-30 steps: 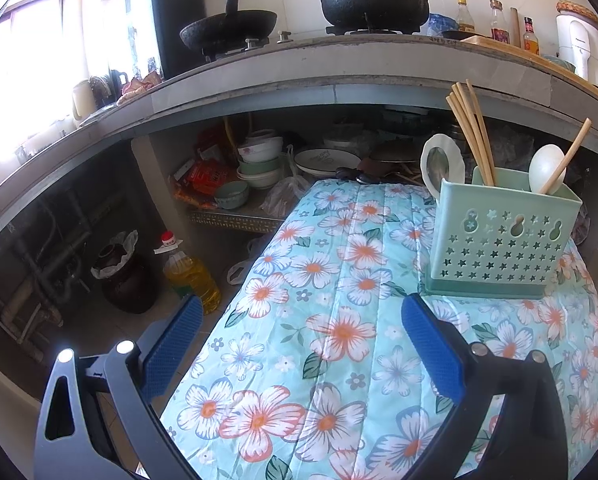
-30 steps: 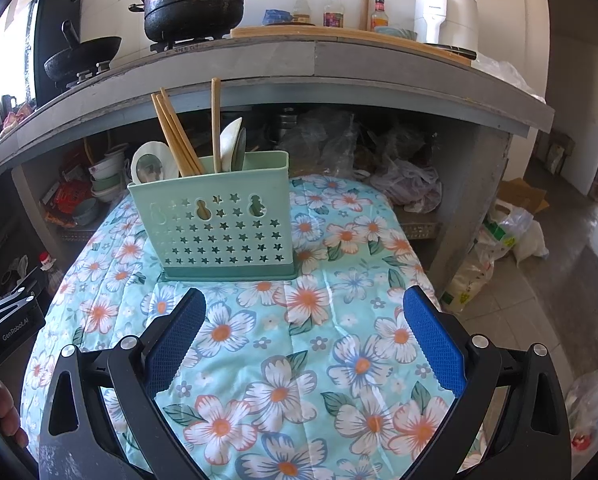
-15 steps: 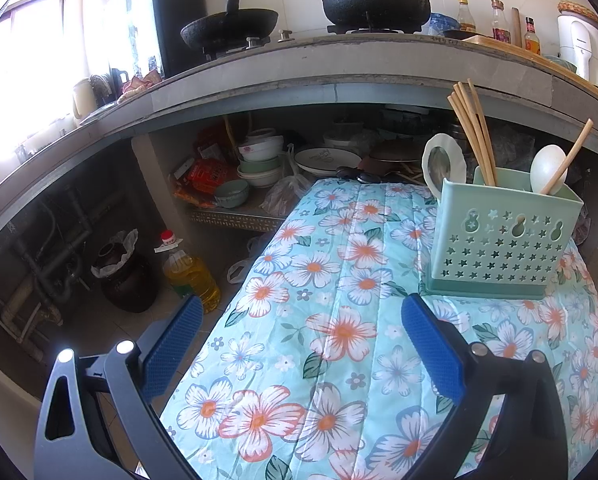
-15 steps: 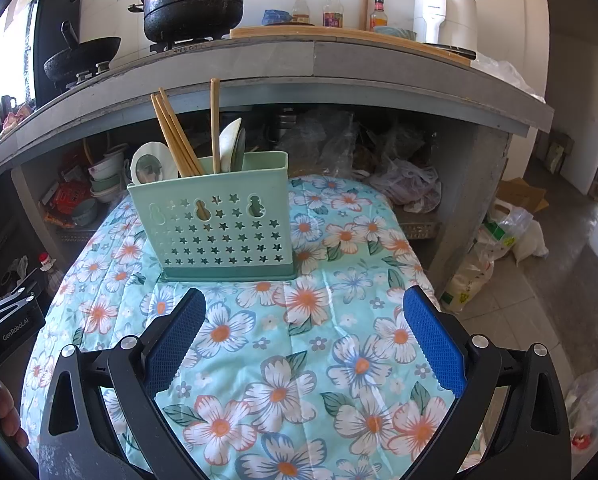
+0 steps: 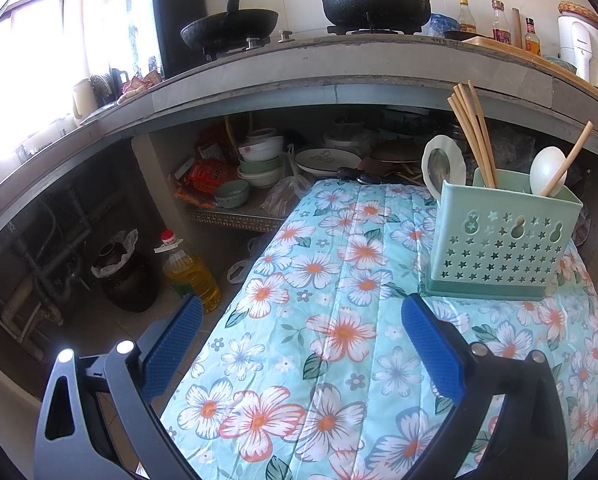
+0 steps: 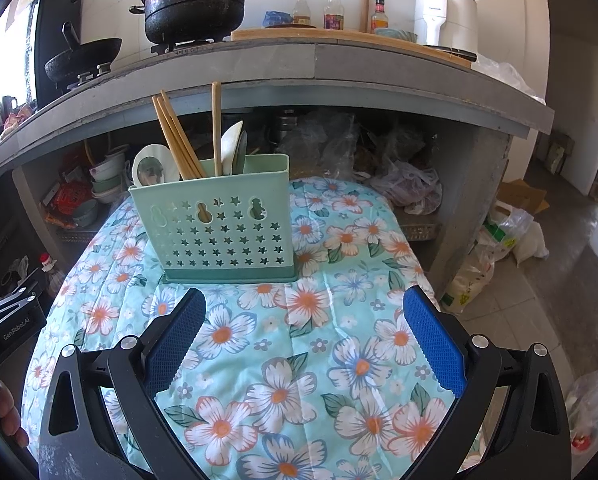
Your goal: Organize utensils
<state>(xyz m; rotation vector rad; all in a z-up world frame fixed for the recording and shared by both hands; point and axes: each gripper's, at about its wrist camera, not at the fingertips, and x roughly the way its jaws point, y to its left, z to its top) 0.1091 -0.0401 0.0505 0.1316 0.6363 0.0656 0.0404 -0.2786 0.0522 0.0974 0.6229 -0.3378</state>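
Note:
A mint-green perforated utensil holder (image 5: 503,240) (image 6: 223,232) stands on the floral tablecloth (image 5: 339,320) (image 6: 299,320). It holds several wooden chopsticks (image 5: 471,132) (image 6: 177,140), a single chopstick (image 6: 216,128) and white spoons (image 5: 547,170) (image 6: 235,152); one spoon (image 5: 443,164) (image 6: 151,168) sticks out at its left end. My left gripper (image 5: 299,344) is open and empty, short of the holder and to its left. My right gripper (image 6: 303,340) is open and empty in front of the holder.
A concrete counter (image 6: 339,60) overhangs the table's far end, with a pot (image 6: 197,4), wok (image 5: 231,30) and bottles on top. Bowls and plates (image 5: 259,160) sit on the shelf beneath. An oil bottle (image 5: 191,272) and black bin (image 5: 127,280) stand on the floor left.

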